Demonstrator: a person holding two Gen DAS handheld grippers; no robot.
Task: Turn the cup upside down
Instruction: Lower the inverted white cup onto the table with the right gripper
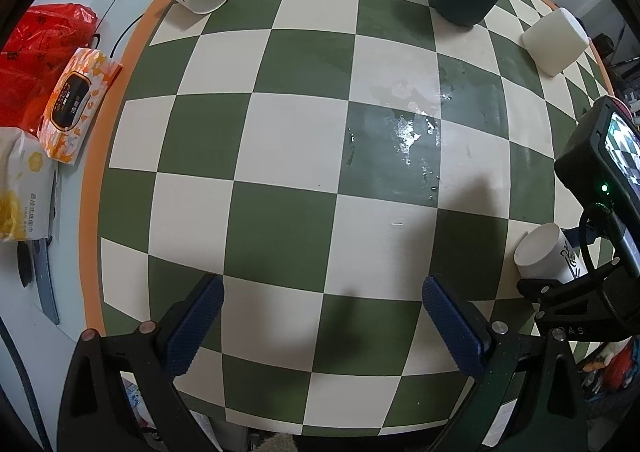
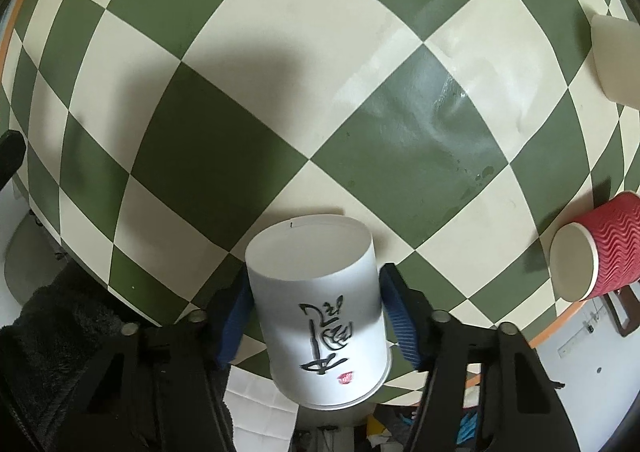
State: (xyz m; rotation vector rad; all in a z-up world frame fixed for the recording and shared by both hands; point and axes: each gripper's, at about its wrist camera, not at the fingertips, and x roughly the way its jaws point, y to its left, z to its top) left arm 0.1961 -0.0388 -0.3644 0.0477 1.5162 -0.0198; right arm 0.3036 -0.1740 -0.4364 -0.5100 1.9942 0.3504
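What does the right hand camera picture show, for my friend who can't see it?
A white paper cup with black brush writing sits between the right tongs, its closed base pointing away from the camera, above a green and cream checkered table. The blue pads hug its sides. A red ribbed cup lies tipped at the right edge, near a wet patch.

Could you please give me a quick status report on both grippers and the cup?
Left gripper open, empty, above the checkered table. Right gripper straddles the white paper cup, flat base facing away; grip contact unclear. Wet patch ahead on the table.
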